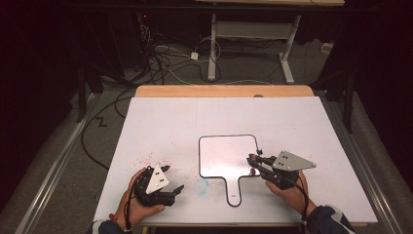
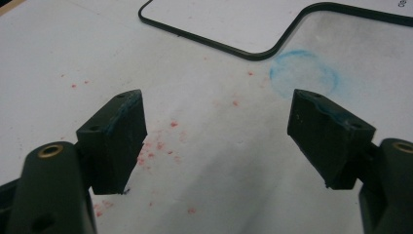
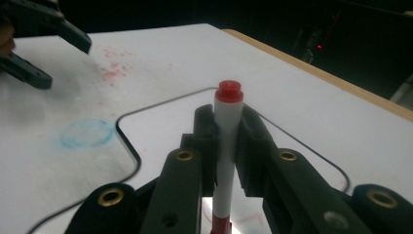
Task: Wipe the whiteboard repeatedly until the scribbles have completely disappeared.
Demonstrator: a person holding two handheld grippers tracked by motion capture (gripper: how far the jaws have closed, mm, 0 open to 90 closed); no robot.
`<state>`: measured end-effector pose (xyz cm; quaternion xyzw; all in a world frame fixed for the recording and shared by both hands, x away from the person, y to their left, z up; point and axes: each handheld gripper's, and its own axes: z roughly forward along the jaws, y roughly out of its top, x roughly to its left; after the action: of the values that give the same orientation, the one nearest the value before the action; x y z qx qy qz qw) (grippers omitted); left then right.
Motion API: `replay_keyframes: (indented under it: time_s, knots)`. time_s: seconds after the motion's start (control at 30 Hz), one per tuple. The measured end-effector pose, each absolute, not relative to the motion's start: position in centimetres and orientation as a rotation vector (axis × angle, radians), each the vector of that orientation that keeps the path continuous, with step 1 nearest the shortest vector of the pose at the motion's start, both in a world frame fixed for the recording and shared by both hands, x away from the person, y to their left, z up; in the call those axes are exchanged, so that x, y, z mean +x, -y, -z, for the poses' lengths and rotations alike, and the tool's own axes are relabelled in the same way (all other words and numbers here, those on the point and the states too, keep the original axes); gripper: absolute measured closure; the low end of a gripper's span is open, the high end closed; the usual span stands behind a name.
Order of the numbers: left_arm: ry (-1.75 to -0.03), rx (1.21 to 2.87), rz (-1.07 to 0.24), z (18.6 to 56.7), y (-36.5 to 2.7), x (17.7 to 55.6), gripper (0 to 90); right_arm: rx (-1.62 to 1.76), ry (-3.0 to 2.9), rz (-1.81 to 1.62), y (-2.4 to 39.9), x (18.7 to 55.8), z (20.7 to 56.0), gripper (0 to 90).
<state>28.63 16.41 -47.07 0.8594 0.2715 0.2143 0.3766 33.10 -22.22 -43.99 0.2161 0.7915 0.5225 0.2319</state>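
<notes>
Right gripper (image 3: pixel 228 146) clamps a red marker (image 3: pixel 228 136) mid-barrel: light, stiff, likely slippery plastic. Left gripper (image 2: pixel 216 131) gapes empty. Small whiteboard (image 1: pixel 226 156) lies flat.

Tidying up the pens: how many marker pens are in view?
1. A white marker pen with red ends is clamped upright in the right gripper, above the black-rimmed paddle-shaped whiteboard. The open left gripper holds nothing.

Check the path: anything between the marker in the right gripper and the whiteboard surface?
Nothing visible. The right gripper is shut on the marker, right over the whiteboard, whose surface looks bare there.
</notes>
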Motion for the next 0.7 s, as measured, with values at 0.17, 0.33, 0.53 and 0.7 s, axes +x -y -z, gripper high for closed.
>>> replay_keyframes:
  time_s: [0.17,0.33,0.53,0.7]
  knots:
    - [-0.694,2.195,-0.549,47.0,-16.6,28.5,21.1,0.563,-2.190,-1.495,19.6,33.5,44.4,81.3]
    - [-0.688,2.197,-0.550,47.0,-16.6,28.3,21.1,0.544,-2.182,-1.464,18.6,33.7,44.4,81.3]
    - [-0.692,2.192,-0.552,47.0,-16.6,28.2,21.1,0.602,-2.143,-1.377,21.6,33.8,44.1,81.3]
    - [-0.687,2.194,-0.551,46.9,-16.4,28.3,21.1,0.682,-2.091,-1.331,23.6,34.5,44.0,81.3]
